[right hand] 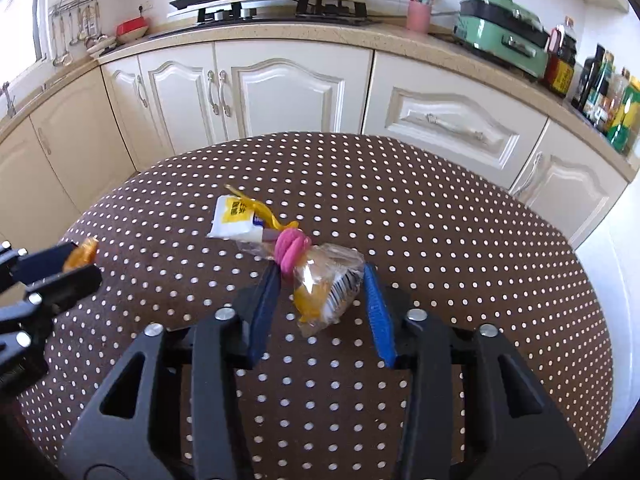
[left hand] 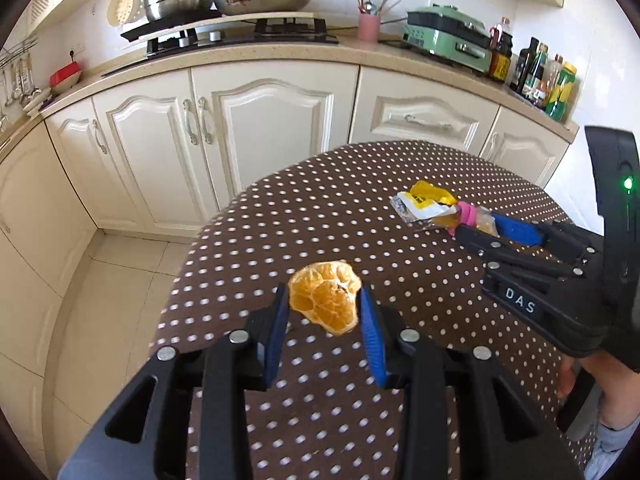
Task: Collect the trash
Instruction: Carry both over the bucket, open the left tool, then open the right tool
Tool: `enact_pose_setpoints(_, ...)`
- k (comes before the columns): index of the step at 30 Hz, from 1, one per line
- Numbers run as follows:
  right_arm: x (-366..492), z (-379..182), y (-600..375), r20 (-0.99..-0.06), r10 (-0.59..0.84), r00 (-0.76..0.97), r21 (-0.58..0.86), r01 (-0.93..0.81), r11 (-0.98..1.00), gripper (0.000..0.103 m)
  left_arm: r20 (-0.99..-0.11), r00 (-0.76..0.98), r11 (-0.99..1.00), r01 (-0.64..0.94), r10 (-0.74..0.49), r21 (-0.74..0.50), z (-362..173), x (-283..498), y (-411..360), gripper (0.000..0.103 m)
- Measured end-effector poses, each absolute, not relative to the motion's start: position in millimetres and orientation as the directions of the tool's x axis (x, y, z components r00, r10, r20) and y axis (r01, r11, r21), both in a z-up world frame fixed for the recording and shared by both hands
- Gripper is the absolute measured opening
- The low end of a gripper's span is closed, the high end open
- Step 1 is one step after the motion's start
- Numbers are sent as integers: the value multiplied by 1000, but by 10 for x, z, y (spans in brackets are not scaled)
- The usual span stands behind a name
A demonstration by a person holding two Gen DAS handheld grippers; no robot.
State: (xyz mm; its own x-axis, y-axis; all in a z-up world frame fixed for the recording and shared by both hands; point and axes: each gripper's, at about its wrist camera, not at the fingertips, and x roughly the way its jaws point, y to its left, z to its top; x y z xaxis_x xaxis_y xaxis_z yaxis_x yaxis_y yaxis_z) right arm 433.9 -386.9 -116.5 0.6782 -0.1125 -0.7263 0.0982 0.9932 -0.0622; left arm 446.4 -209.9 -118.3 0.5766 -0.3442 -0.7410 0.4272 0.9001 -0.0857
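Pickup stage: your left gripper [left hand: 325, 307] pinches orange peel [left hand: 325, 303] at lower centre, while your right gripper [right hand: 319, 295] straddles the wrapper bundle [right hand: 326, 285], apparently unclamped. Squeeze next, then lift both off the table [right hand: 440, 220].

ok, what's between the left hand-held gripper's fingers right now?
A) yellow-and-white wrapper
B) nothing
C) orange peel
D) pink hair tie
C: the orange peel sits between the blue pads of the left hand-held gripper; the wrapper bundle lies by the right hand-held gripper.
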Motion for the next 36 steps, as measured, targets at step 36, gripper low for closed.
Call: enact_pose_setpoints(36, 4135, -2280, 904, -808, 393, 439, 199, -425, 883, 39, -827, 560, 962, -199, -45, -187, -2741, 3656, 2628, 34)
